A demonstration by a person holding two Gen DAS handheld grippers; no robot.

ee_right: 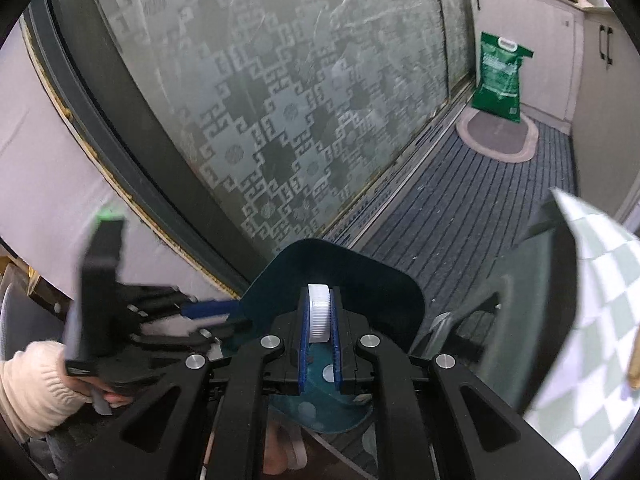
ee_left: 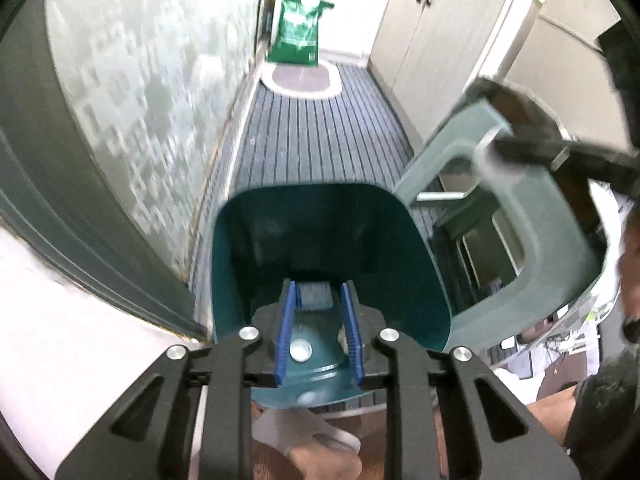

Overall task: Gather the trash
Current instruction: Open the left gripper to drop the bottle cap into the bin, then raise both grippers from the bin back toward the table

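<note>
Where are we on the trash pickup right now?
In hand: the right gripper is shut on a white bottle cap, poised over the teal dustpan, which the left gripper holds by its handle. Done: the cap is picked up. Left: dropping it in; the dustpan's visible inside looks empty. No other trash shows on the striped floor mat.

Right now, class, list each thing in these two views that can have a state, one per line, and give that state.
Left gripper: shut on the teal dustpan's handle.
Teal dustpan: held up off the floor, nothing visible in its scoop.
Right gripper: shut on the white bottle cap.
White bottle cap: pinched on edge, above the dustpan.
Green bag: upright by the cabinet.
Cabinet doors: closed.
</note>
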